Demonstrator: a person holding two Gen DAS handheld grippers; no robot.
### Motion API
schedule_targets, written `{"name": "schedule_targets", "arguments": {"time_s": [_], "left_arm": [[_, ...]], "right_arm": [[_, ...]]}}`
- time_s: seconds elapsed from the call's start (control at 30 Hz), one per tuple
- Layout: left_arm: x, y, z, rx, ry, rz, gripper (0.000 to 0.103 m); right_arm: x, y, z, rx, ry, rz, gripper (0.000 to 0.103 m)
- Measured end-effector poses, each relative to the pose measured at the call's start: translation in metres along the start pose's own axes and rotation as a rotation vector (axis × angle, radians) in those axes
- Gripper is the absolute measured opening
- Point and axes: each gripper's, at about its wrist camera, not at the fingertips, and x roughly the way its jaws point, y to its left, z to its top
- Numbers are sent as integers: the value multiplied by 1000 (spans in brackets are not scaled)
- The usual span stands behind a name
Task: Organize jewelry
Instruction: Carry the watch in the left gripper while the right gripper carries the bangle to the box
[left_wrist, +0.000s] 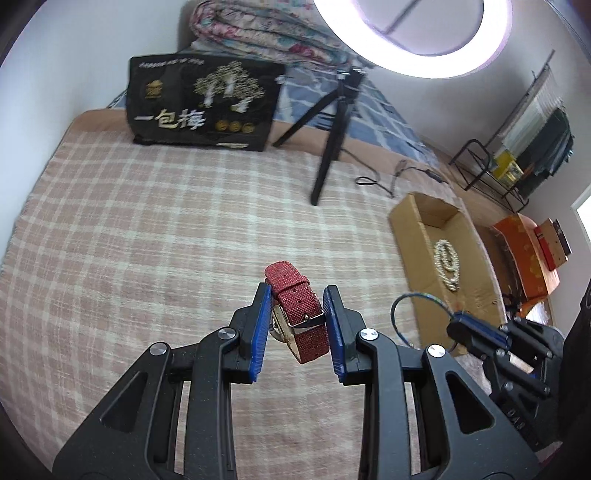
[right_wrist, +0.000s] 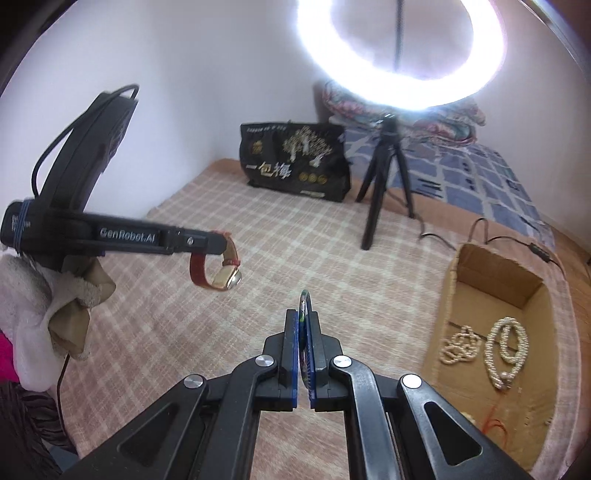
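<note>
Two black handheld grippers. The left gripper (left_wrist: 297, 325) has angular black linkage arms with triangular cut-outs, round silver screws at the pivots and ribbed blue pads (left_wrist: 258, 332). The right gripper (right_wrist: 303, 350) is built the same. White lettering (right_wrist: 126, 235) on the left one's side reads "GenRobot.AI"; a black cable (right_wrist: 55, 147) loops behind it.

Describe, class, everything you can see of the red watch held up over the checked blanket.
The red woven-fabric strap watch has a textured band with a metal buckle and a keeper loop, fastened into a ring. From the right wrist view its gold-coloured case hangs lowest, and the strap's inner side looks pale. It is lifted clear of the pink checked blanket, touching only the blue pads of the left claw, which clamp the strap from both sides. The dial cannot be read.
</note>
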Motion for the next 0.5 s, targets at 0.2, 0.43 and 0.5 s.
{"name": "schedule_targets", "arguments": {"time_s": [0.2,0.43,0.5], "left_arm": [[-3,-34,-6,56,-2,-46,28],[-8,-70,-11,122,-16,-85,28],[-8,-82,-13,145,-23,-91,28]], "right_arm": [[-31,-22,0,28,-40,-34,1],[-55,-53,2,72,-73,-89,1],[-61,-63,1,87,-79,-104,1]]}}
